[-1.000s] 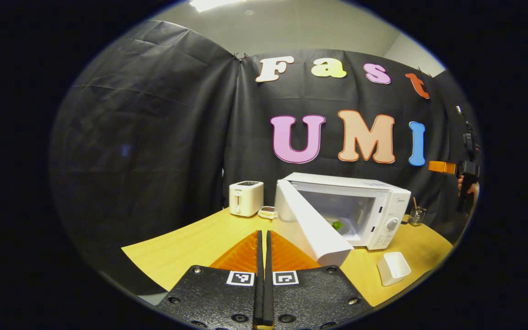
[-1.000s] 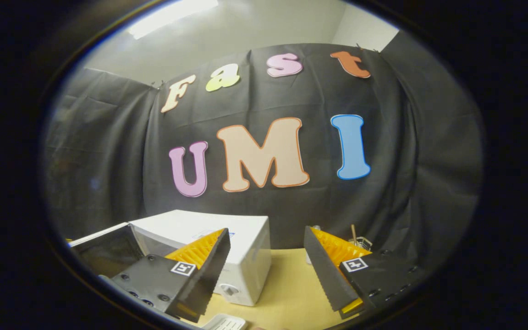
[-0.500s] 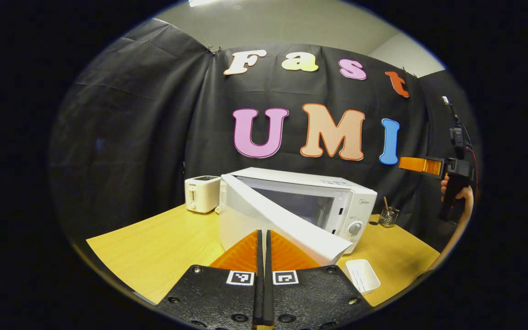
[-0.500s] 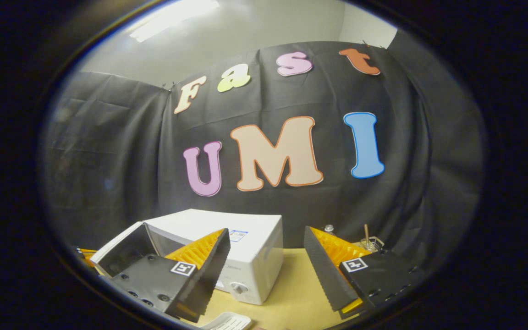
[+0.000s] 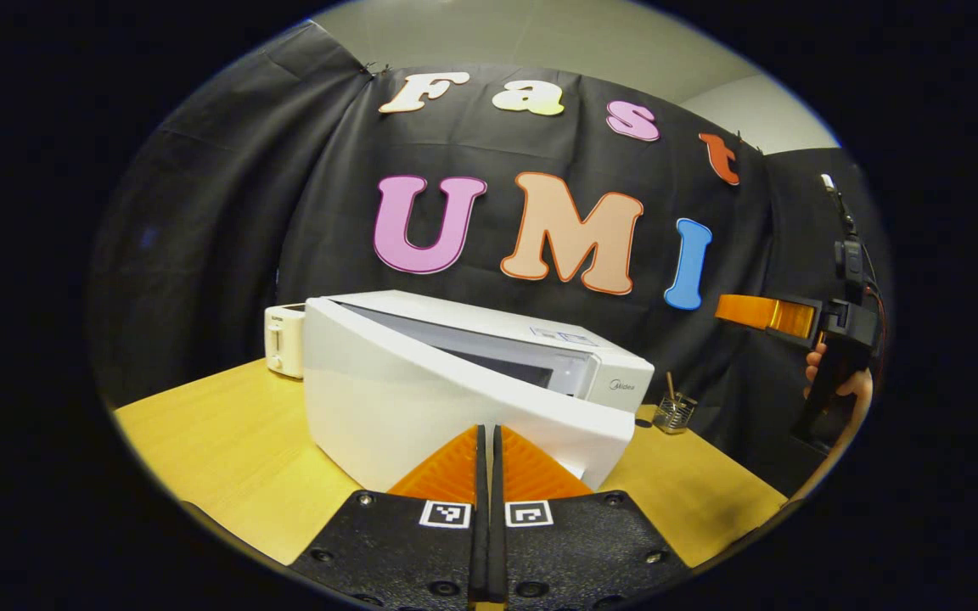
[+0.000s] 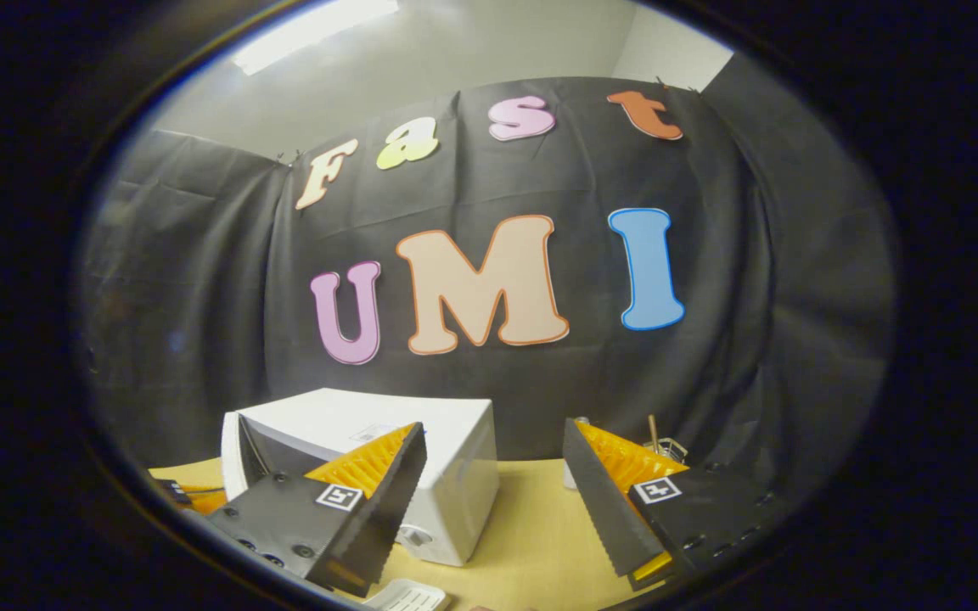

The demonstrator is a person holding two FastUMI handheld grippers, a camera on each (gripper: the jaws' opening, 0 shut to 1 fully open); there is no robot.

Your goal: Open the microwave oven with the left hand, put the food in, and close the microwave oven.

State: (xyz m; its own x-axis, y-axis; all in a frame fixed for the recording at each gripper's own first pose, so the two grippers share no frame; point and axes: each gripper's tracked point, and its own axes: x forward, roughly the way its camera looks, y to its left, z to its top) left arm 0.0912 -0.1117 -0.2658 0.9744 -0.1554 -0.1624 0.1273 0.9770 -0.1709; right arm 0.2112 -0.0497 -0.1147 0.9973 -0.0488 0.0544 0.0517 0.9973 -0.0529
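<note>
A: Left gripper view?
B: My left tongs (image 5: 489, 450) were pressed together, empty, tips against the microwave door (image 5: 421, 407), which stood slightly ajar on the desk (image 5: 226, 450).
A: Right gripper view?
B: My right tongs (image 6: 493, 492) were spread wide, empty, above the desk, the microwave (image 6: 387, 458) beyond them.

White boxy microwave oven (image 5: 455, 373), door (image 5: 421, 416) plain white, on yellow wooden table (image 5: 226, 450). Cream toaster (image 5: 284, 339) at table's far left edge. Clear glass jar (image 5: 673, 413) with brown stick. White ribbed tray (image 6: 408, 596).
</note>
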